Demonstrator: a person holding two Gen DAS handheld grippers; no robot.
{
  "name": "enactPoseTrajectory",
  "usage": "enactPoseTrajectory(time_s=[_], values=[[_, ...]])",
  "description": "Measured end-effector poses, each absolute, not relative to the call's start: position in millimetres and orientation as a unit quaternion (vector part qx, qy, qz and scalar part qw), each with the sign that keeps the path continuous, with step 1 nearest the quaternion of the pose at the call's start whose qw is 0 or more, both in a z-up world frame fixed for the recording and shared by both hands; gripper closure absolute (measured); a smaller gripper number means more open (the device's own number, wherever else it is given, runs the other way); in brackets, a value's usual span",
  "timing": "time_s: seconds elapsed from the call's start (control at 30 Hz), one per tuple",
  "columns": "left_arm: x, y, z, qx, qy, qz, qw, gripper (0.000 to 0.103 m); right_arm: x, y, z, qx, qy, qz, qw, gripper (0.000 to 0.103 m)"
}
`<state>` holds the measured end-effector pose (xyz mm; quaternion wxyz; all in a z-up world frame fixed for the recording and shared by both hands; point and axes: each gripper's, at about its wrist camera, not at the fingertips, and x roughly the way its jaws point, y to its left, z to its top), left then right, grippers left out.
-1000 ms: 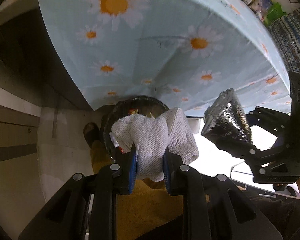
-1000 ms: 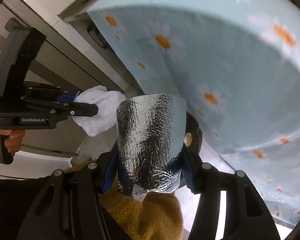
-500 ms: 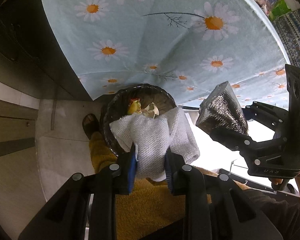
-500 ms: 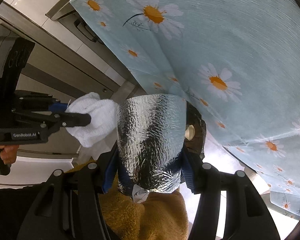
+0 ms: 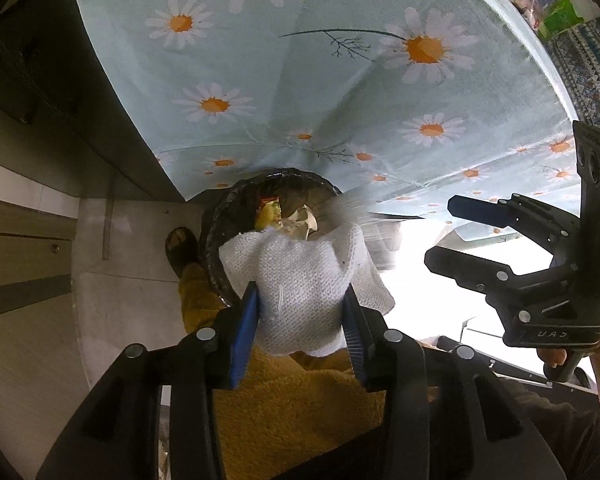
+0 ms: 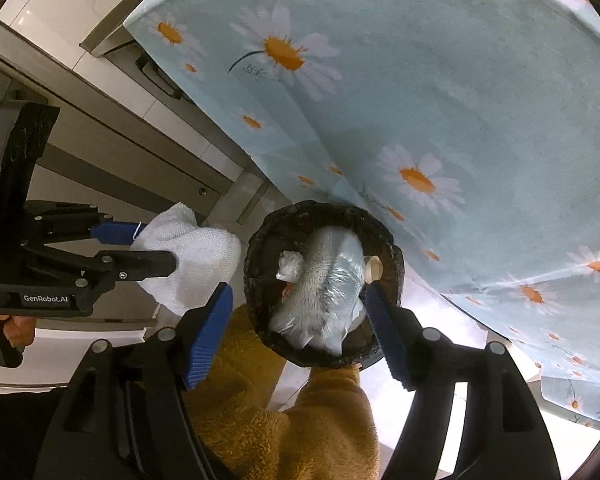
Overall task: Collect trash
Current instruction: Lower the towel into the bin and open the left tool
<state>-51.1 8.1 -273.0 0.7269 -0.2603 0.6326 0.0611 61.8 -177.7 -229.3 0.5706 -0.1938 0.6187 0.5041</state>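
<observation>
My left gripper (image 5: 300,316) is shut on a crumpled white cloth (image 5: 300,280) and holds it just above the near rim of a black-lined trash bin (image 5: 216,232). The cloth also shows in the right wrist view (image 6: 192,264), left of the bin (image 6: 384,236). My right gripper (image 6: 296,328) is open and empty above the bin. The silver foil bag (image 6: 328,280) is blurred, dropping into the bin among other trash. In the left wrist view the open right gripper (image 5: 456,232) is to the right of the bin.
A daisy-print blue tablecloth (image 5: 340,80) hangs over the table edge behind the bin. Grey cabinet fronts (image 6: 100,128) stand at the left. The person's yellow fleece leg (image 5: 292,400) and sandalled foot (image 5: 180,252) are beside the bin on the tiled floor.
My right gripper has opened and let go of the silver foil bag, which falls into the bin. Both grippers have moved closer over the bin. The left still holds the cloth.
</observation>
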Motion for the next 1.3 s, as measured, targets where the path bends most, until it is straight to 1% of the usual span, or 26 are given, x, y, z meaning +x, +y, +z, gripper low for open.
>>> enactPoseTrajectory(time_s=[0.33,0.5,0.77,1.07,1.13,1.3], values=[[-51.4,6.8,-264.6,-0.257,0.631,0.074,0.728,0.065,68.2,-183.5,-224.7,-0.188,0.615,0.507,0.573,0.034],[-47.6,7.0,-254.1,-0.250,0.627,0.076,0.734,0.065,74.3,-188.8,-213.1,-0.181,0.608,0.509,0.581,0.034],[-37.3,4.2,-222.5,-0.232,0.615,0.077,0.750,0.065,93.0,-203.8,-173.4,-0.145,0.588,0.512,0.609,0.034],[-19.5,-6.3,-174.0,-0.200,0.592,0.069,0.778,0.064,128.4,-229.0,-118.7,-0.096,0.556,0.507,0.651,0.034],[-15.3,-9.1,-162.6,-0.192,0.584,0.070,0.785,0.053,135.1,-234.4,-108.7,-0.095,0.548,0.504,0.661,0.034],[-5.2,-15.7,-134.8,-0.181,0.561,0.066,0.805,0.052,147.0,-248.0,-84.0,-0.083,0.531,0.498,0.680,0.034]])
